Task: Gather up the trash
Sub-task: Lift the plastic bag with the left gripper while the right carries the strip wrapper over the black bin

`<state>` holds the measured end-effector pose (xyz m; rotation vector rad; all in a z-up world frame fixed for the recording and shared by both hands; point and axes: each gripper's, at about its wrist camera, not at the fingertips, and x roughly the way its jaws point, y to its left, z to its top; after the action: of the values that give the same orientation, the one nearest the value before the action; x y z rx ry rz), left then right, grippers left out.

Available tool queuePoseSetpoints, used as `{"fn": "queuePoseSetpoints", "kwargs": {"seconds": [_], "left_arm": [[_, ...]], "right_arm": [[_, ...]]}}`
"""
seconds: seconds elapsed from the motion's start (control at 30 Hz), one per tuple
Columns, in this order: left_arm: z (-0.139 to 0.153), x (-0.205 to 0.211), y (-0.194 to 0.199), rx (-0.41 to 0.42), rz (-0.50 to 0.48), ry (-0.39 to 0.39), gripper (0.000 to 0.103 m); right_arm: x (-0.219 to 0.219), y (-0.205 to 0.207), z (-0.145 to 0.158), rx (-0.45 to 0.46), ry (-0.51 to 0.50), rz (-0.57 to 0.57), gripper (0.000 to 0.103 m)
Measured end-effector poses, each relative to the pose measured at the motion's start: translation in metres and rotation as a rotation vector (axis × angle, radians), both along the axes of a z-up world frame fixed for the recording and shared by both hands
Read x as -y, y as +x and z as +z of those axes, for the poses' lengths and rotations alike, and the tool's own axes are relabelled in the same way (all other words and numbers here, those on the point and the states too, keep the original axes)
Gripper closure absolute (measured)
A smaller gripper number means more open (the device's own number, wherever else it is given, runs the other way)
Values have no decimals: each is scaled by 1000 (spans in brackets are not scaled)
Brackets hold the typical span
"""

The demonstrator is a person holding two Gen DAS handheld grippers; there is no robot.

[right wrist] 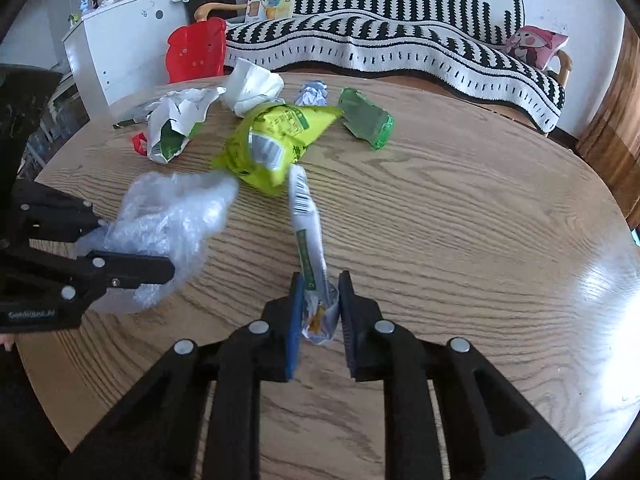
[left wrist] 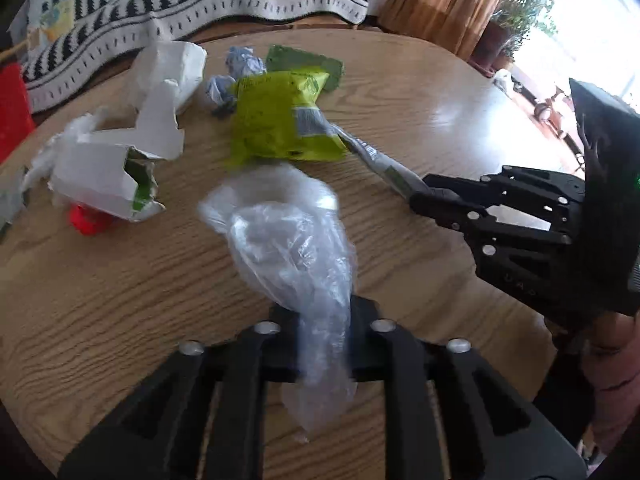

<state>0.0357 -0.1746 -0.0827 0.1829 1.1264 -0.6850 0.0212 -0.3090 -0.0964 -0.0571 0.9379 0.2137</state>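
My left gripper is shut on a crumpled clear plastic bag, held just above the round wooden table; the bag also shows in the right wrist view, with the left gripper around it. My right gripper is shut on the end of a long white and green wrapper, which lies on the table. In the left wrist view that gripper holds the wrapper. A yellow-green snack bag lies beyond.
More trash lies at the table's far side: a torn white carton, a white paper cup, crumpled blue paper, a green wrapper, a red scrap. A red chair and striped sofa stand behind.
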Motion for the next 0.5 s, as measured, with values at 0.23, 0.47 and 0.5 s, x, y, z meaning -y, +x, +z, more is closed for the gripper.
{"fn": "queuePoseSetpoints", "kwargs": {"seconds": [0.23,0.47,0.5], "left_arm": [[23,-4,0,50,28,-18,96],[27,-5,1,61,30,1,96],[23,-5,0,61,28,3,96]], "right_arm": [[10,-5,10,64,-4,-58,86],[23,-3,8,56,20,-99,86],[22,-3,8,56,18,-95,86]]}}
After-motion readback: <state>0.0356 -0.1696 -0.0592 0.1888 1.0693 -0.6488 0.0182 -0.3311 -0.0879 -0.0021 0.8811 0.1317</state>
